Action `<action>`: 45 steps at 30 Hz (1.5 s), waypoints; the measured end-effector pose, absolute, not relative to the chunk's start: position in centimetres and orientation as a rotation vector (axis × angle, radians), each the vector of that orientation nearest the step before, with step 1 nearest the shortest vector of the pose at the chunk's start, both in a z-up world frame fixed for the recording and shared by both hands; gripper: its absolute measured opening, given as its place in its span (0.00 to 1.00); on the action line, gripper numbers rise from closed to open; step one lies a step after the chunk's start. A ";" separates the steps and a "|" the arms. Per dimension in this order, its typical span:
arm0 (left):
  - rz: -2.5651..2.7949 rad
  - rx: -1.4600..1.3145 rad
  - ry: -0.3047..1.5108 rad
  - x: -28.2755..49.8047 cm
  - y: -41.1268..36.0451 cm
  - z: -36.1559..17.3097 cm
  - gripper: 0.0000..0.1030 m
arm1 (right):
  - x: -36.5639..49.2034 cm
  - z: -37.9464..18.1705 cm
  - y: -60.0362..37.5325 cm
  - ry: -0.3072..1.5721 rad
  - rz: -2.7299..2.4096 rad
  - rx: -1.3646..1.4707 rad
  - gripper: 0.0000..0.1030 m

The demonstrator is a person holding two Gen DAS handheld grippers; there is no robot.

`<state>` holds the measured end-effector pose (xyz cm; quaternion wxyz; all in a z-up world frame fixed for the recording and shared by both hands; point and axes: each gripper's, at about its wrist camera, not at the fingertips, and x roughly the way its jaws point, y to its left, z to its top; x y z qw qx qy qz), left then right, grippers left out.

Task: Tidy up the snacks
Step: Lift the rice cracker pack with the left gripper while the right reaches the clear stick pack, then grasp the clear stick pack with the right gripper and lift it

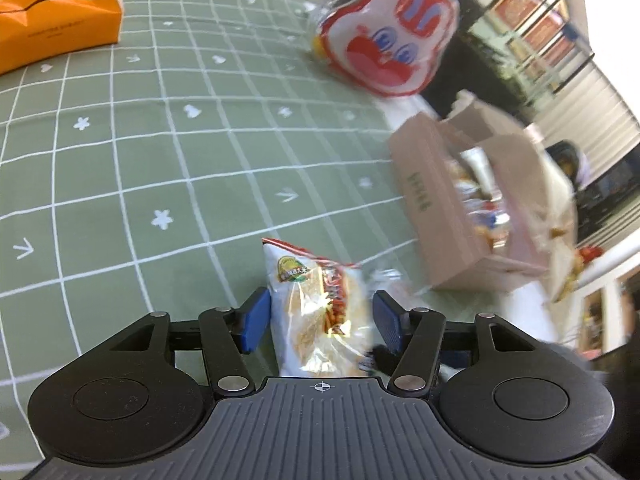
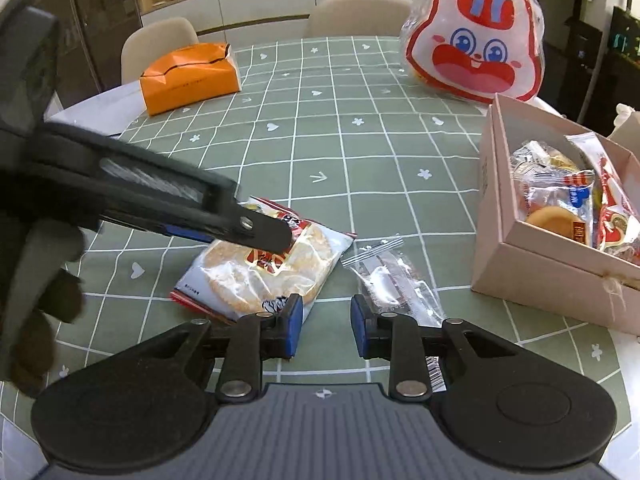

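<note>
Left gripper (image 1: 320, 314) tipped down over the green checked tablecloth (image 2: 360, 152). Jaws apart, one blue pad on each side of a rice cracker packet (image 1: 312, 320). Left pad just beside the packet's edge, right pad a little way off; hard to be sure in the blur, but looks like no squeeze. Packet flat on the cloth, near the front edge of the table, white with red print and round pale crackers inside. From the right wrist view, one black finger of that gripper lying across the top of the packet.

Right gripper (image 2: 326, 320) also tipped down. Jaws only a little apart, with nothing between the pads, just bare cloth. Small clear packet (image 2: 392, 280) flat on the cloth, just beside the cracker packet, partly under the right finger.

Open pink box (image 2: 532, 276) to the right of both packets, close by, already full of wrapped snacks. Big rabbit-face bag (image 2: 476, 52) behind the box, at the far side of the table. Orange bag (image 2: 188, 80) at the far left corner, well apart from everything else. Pale chairs (image 2: 352, 12) behind the table.
</note>
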<state>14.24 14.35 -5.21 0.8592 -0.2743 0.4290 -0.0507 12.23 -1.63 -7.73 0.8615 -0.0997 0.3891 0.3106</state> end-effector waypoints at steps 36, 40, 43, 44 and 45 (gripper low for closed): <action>-0.138 -0.353 0.968 16.3 6.7 -3.8 0.22 | 9.8 -7.7 -7.3 0.716 0.647 -0.226 0.30; -0.115 -0.280 0.958 15.5 6.1 -2.9 0.20 | 11.2 -6.8 -9.2 0.662 0.585 -0.257 0.64; -0.104 -0.254 0.947 14.7 6.0 -2.1 0.20 | 13.4 -6.7 -10.4 0.671 0.533 -0.252 0.64; -0.103 -0.254 0.944 14.4 6.1 -1.8 0.20 | 14.1 -6.8 -10.7 0.684 0.534 -0.237 0.64; -0.102 -0.256 0.943 14.1 6.1 -1.6 0.20 | 15.0 -6.9 -11.0 0.705 0.539 -0.220 0.64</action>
